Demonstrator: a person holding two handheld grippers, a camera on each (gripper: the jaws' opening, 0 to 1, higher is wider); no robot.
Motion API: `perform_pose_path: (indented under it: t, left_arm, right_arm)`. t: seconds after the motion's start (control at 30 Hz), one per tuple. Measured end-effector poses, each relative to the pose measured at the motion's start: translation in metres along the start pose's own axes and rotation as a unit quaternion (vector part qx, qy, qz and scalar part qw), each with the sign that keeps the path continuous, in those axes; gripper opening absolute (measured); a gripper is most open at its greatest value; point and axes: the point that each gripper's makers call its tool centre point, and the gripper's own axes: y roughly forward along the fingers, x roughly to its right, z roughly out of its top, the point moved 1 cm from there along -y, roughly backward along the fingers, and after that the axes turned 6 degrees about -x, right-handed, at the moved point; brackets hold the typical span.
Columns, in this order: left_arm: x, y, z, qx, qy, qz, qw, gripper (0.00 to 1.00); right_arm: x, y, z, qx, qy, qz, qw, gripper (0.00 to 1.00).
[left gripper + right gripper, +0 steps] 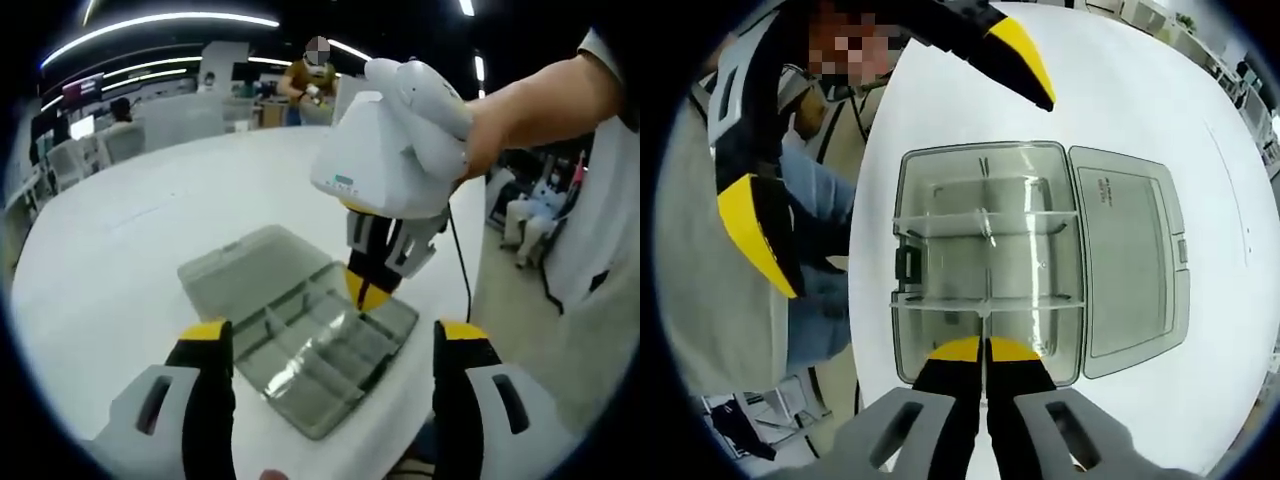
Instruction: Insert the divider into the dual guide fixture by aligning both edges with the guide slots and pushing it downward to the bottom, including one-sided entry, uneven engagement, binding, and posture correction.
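Right gripper view: gripper (986, 350) over box (985, 160).

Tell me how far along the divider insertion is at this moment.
Done: the clear box lies open on the white table, lid folded out, with cross dividers already seated. In hand: the right gripper, jaws closed, holds a thin clear divider upright over the box. Left: pushing it to the bottom; its depth is unclear. The left gripper hovers open.
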Motion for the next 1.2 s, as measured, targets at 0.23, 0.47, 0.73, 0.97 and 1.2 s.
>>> perform_pose_path:
  t: [0.23,0.47,0.73,0.97,1.2]
  left_arm:
    - [0.000,-0.001,0.000,0.000,0.002,0.001,1.0000,0.80]
    - [0.001,-0.002,-0.004,-0.005,0.002,0.002,1.0000,0.80]
    - [-0.005,-0.009,-0.003,-0.006,0.000,0.008,0.9999,0.80]
    - [-0.010,-0.020,-0.004,-0.008,0.001,0.018,0.9998,0.80]
    - [-0.014,-0.032,-0.004,-0.008,0.007,0.024,0.9997,0.80]
  right_arm:
    - [0.001,0.000,0.002,0.007,-0.010,0.003,0.9999,0.00]
    - [0.002,-0.001,0.002,0.024,-0.002,-0.002,0.9997,0.00]
    - [-0.002,-0.007,-0.003,0.061,0.007,0.003,0.9981,0.10]
    - [0.000,-0.015,-0.007,0.106,0.016,-0.010,0.9942,0.17]
    - [-0.004,-0.024,-0.008,0.158,0.021,-0.018,0.9871,0.25]
